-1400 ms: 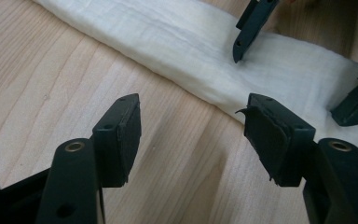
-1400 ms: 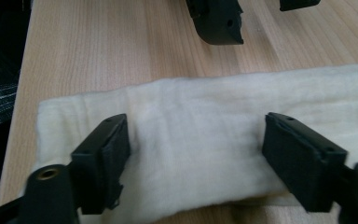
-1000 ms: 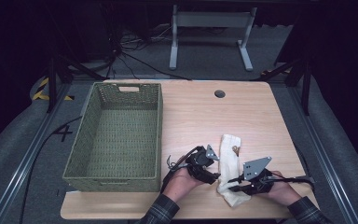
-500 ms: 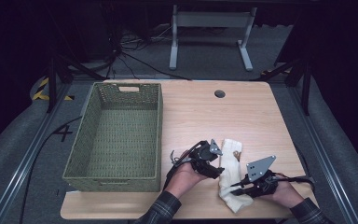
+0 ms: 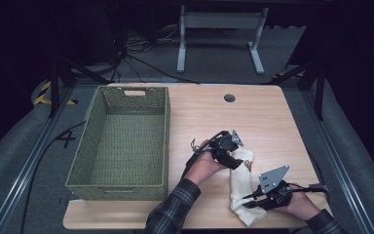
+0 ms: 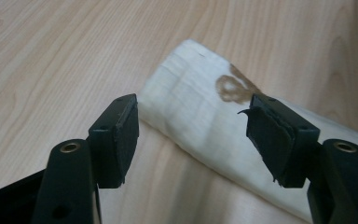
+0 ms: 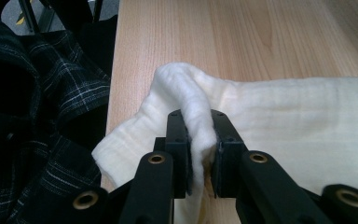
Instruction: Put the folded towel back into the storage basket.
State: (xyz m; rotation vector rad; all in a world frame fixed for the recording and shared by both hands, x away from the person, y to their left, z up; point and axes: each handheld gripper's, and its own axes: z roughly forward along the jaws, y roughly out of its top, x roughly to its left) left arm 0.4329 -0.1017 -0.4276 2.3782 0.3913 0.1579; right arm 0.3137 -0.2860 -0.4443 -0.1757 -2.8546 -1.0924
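Green woven basket [image 5: 121, 141] sits empty along the surface's [image 5: 272, 122] left edge, w/ a round grommet hole [image 5: 230, 98] near the far edge; nothing blocks my reach. Near the front-right corner lies a cream cloth [image 5: 241, 187], folded into a long soft strip, w/ a brown looped mark [image 6: 233, 86] by its far end; no legible writing. My right hand-held gripper [image 7: 200, 154] is clenched on a raised fold at the cloth's near end. My left hand-held gripper [image 6: 193, 140] is released, jaws just widening, straddling the far end w/o pressing it. Plaid sleeve [image 5: 170, 212] enters at the front edge.
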